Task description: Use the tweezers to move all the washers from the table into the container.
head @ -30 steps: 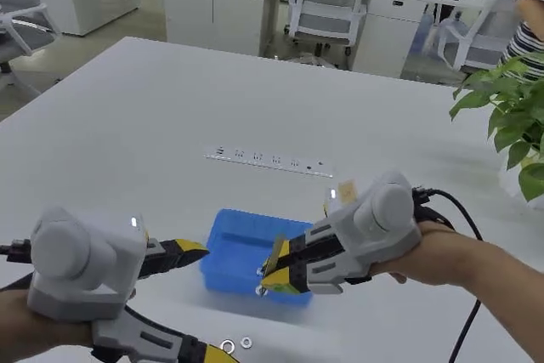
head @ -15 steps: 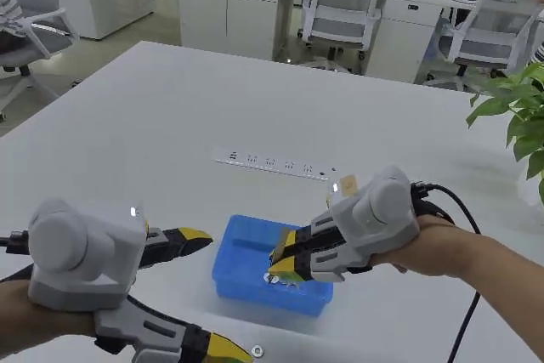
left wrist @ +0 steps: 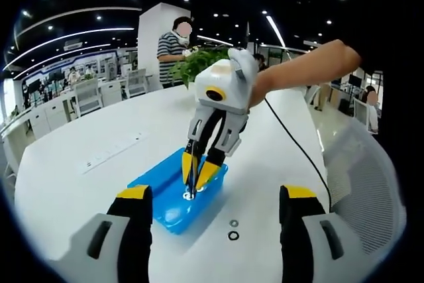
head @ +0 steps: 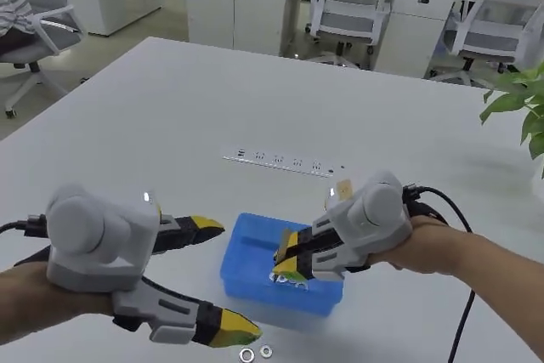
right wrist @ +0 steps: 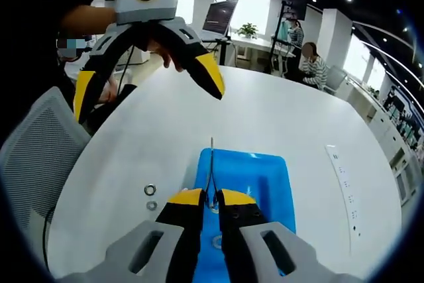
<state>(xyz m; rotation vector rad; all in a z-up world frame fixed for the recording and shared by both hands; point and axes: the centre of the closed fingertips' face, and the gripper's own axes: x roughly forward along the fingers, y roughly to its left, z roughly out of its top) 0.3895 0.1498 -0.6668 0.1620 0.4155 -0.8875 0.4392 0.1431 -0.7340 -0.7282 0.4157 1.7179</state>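
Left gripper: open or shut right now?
Open. The left gripper shows both jaws wide apart in its own view, with nothing held between them.

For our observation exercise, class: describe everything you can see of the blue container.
The container is a shallow, open-topped rectangular box, bright blue and plastic-looking, sitting flat on the white table. The tweezers, clamped in the right gripper, point down into it. Two washers lie on the table just outside its near wall.

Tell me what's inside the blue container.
The tweezers reach into the blue container, with a small shiny piece, likely a washer, at their tips. The right gripper covers part of the floor, so no count is possible.
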